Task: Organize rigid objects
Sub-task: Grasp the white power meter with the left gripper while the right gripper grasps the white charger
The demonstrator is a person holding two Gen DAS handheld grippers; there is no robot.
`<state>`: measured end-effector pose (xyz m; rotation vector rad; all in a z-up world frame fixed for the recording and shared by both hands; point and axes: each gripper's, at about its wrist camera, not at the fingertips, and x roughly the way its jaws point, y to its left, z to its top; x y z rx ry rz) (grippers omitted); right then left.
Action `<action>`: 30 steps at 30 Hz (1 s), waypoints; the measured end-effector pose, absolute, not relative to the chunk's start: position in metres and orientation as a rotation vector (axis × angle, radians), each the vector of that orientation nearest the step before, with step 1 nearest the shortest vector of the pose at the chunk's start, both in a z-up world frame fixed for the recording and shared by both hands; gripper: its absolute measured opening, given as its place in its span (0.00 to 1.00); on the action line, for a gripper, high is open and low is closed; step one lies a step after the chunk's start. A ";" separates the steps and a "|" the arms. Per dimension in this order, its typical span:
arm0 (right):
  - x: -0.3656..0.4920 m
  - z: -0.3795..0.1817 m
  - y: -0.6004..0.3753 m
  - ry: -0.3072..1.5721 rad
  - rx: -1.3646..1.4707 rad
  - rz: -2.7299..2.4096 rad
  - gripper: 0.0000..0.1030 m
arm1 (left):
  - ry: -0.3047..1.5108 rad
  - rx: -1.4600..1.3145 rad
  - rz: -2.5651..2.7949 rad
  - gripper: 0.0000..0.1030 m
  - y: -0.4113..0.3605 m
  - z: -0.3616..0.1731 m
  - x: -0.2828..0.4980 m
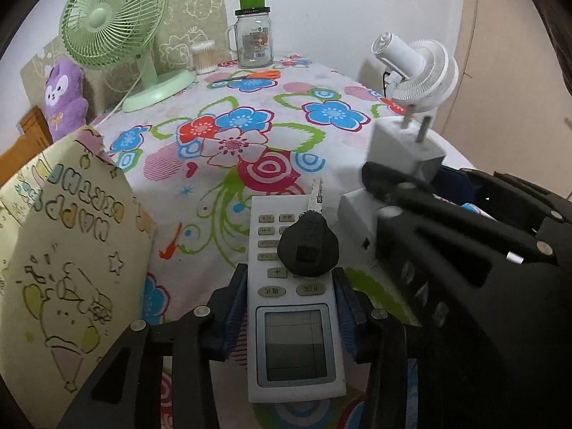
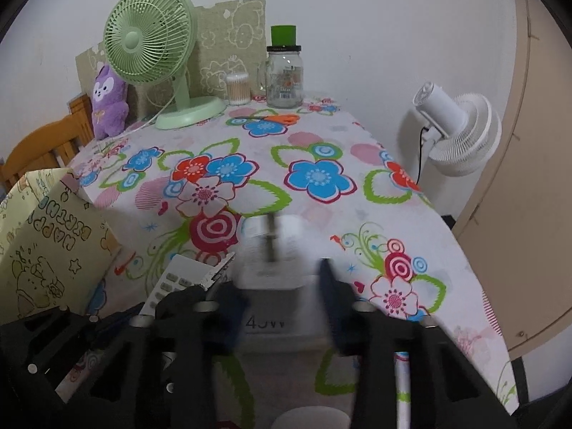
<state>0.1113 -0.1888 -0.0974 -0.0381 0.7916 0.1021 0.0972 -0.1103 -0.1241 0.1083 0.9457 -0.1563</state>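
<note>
Remote (image 1: 296, 307) between left tongs (image 1: 291, 316)

Left gripper (image 1: 291, 307): black plastic frame, cut-out slots, round silver screw heads at the finger pivots, blue pads (image 1: 236, 307) on the inner faces. Right gripper (image 2: 282, 307): same build, black slotted fingers, silver screws, blue pads (image 2: 330, 296). In the left view its body sits at 3 o'clock, showing a small silver pin.

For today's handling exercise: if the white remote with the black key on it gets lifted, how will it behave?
The remote looks rigid, so it probably won't flex. Its smooth plastic sides may slip between the left gripper fingers. The key lies loose on top and could slide off if tilted.
</note>
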 end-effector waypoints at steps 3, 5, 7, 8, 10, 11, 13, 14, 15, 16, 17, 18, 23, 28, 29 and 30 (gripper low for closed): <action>0.109 -0.096 -0.190 0.799 -0.040 0.104 0.28 | 0.942 0.138 -0.145 0.44 -0.112 -0.120 0.095; 0.106 -0.095 -0.191 0.800 -0.034 0.109 0.28 | 0.936 0.152 -0.152 0.44 -0.113 -0.116 0.092; 0.103 -0.093 -0.192 0.797 -0.026 0.115 0.28 | 0.930 0.156 -0.159 0.44 -0.114 -0.111 0.090; 0.101 -0.091 -0.193 0.794 -0.021 0.119 0.28 | 0.924 0.157 -0.159 0.44 -0.114 -0.108 0.088; 0.097 -0.089 -0.194 0.789 -0.013 0.124 0.28 | 0.916 0.163 -0.157 0.44 -0.115 -0.104 0.084; 0.095 -0.087 -0.195 0.786 -0.009 0.125 0.28 | 0.914 0.163 -0.152 0.44 -0.115 -0.102 0.084; 0.091 -0.084 -0.195 0.781 -0.009 0.125 0.28 | 0.915 0.172 -0.155 0.44 -0.116 -0.099 0.082; 0.088 -0.081 -0.195 0.777 -0.010 0.128 0.28 | 0.934 0.172 -0.160 0.44 -0.116 -0.099 0.082; 0.086 -0.080 -0.195 0.775 -0.009 0.130 0.28 | 0.963 0.154 -0.172 0.44 -0.114 -0.101 0.083; 0.084 -0.078 -0.194 0.774 -0.008 0.135 0.28 | 0.989 0.130 -0.182 0.44 -0.112 -0.102 0.084; 0.081 -0.076 -0.194 0.770 -0.005 0.140 0.28 | 1.019 0.094 -0.198 0.44 -0.107 -0.102 0.085; 0.079 -0.074 -0.194 0.767 -0.003 0.141 0.28 | 1.021 0.089 -0.199 0.44 -0.107 -0.101 0.083; 0.068 -0.068 -0.193 0.767 0.012 0.153 0.28 | 0.990 0.113 -0.181 0.44 -0.109 -0.091 0.070; 0.057 -0.061 -0.193 0.766 0.007 0.142 0.28 | 0.991 0.119 -0.190 0.44 -0.110 -0.086 0.062; 0.056 -0.060 -0.194 0.770 0.005 0.133 0.28 | 0.995 0.117 -0.192 0.44 -0.110 -0.085 0.061; 0.054 -0.059 -0.194 0.774 0.005 0.125 0.28 | 0.999 0.117 -0.196 0.44 -0.110 -0.085 0.060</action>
